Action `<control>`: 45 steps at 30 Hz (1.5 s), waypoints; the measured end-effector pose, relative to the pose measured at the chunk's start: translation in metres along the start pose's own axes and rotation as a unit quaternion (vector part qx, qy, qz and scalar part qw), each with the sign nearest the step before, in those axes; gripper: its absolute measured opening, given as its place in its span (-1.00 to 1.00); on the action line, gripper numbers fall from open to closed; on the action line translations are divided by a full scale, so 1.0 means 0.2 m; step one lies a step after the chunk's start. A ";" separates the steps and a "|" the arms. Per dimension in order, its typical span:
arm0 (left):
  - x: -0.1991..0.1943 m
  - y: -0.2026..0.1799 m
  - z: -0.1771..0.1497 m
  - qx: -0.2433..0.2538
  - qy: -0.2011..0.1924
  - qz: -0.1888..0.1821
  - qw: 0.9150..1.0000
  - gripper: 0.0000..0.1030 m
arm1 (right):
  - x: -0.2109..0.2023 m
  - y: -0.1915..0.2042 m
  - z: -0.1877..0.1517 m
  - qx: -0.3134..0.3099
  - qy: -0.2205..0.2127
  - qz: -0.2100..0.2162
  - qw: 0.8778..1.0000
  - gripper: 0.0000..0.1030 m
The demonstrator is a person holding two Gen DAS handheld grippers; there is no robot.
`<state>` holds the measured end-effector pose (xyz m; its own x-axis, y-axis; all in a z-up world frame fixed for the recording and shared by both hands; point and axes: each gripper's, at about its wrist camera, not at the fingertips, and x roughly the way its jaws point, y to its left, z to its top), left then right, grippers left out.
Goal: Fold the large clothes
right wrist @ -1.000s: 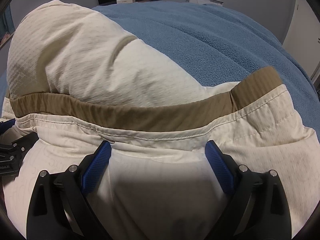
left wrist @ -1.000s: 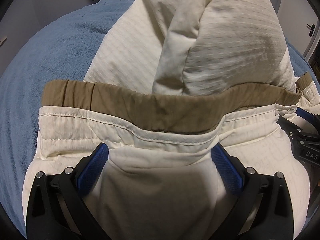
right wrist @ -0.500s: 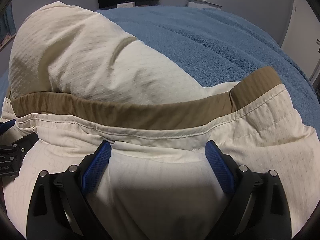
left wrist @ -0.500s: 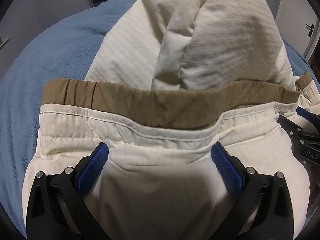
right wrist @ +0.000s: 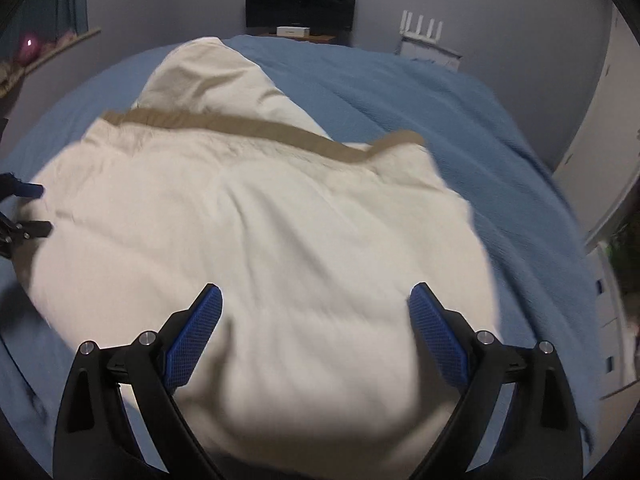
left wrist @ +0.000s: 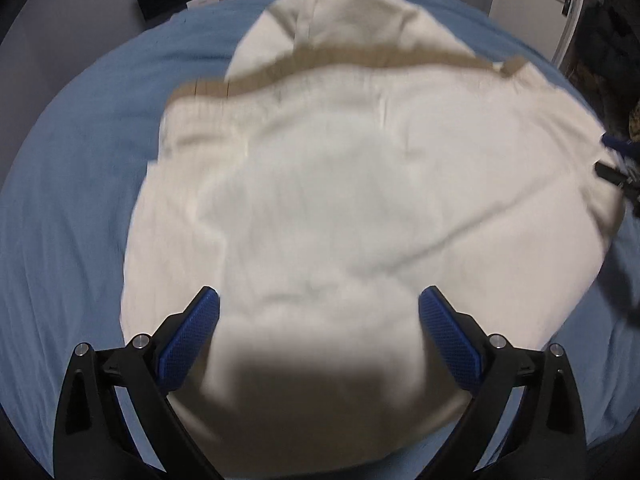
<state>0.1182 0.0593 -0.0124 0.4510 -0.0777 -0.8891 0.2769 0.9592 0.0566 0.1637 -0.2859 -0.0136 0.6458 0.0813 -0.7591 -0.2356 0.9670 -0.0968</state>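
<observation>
We see a big bed with a blue blanket [right wrist: 460,128] that fills most of both views. On it lies the large cream garment [left wrist: 360,200], which looks like a pair of pants with a tan waistband [left wrist: 360,58]. The garment is near the middle of the bed, just in front of us, and it looks doubled over, with the waistband lying across the far part and one cream end [right wrist: 200,76] poking out past it. The pictures are blurry, so we cannot tell small folds or seams. Our left claw [left wrist: 319,312] has its two blue fingers [left wrist: 192,332] wide apart, with the near edge of the cloth lying between them, not pinched. Our right claw [right wrist: 315,310] is the same: blue fingers [right wrist: 436,336] spread apart over the near edge of the cloth, holding nothing. Each claw can just be seen at the side of the other one's view, so they sit near the two near corners of the garment. We think one fold is laid down and both claws have let go. We think the next move is to pick new spots on the edge, close the fingers on the cloth there, and fold it over once more so it gets smaller and stays neat.
</observation>
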 end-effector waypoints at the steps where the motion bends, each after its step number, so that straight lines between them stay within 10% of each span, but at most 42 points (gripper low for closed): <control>1: 0.02 0.01 -0.02 0.004 -0.007 0.003 1.000 0.89 | 0.02 -0.01 -0.04 -0.002 0.010 -0.015 1.000 0.75; 25: 0.02 0.07 -0.05 -0.016 -0.050 0.002 0.999 0.87 | -0.01 -0.10 -0.13 0.086 -0.049 -0.012 0.995 0.75; 29: -0.04 0.29 0.02 -0.087 -0.098 0.009 0.991 0.87 | 0.01 -0.23 -0.07 0.117 -0.061 -0.033 0.991 0.75; 34: 0.15 0.56 0.06 -0.162 -0.051 0.045 0.984 0.76 | 0.17 -0.34 -0.04 0.137 -0.026 -0.063 0.988 0.75; 41: 0.27 0.62 0.08 -0.145 -0.038 0.052 0.987 0.88 | 0.29 -0.41 -0.06 0.160 -0.011 -0.021 0.987 0.75; 45: 0.19 0.67 0.12 -0.118 -0.072 0.025 0.990 0.85 | 0.27 -0.54 0.03 0.169 -0.003 0.085 0.982 0.75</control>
<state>0.1926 0.1787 -0.0280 0.5801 -0.0495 -0.8130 0.0517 0.9984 -0.0239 0.2289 -0.3850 -0.0411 0.6222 0.2488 -0.7422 -0.0869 0.9642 0.2504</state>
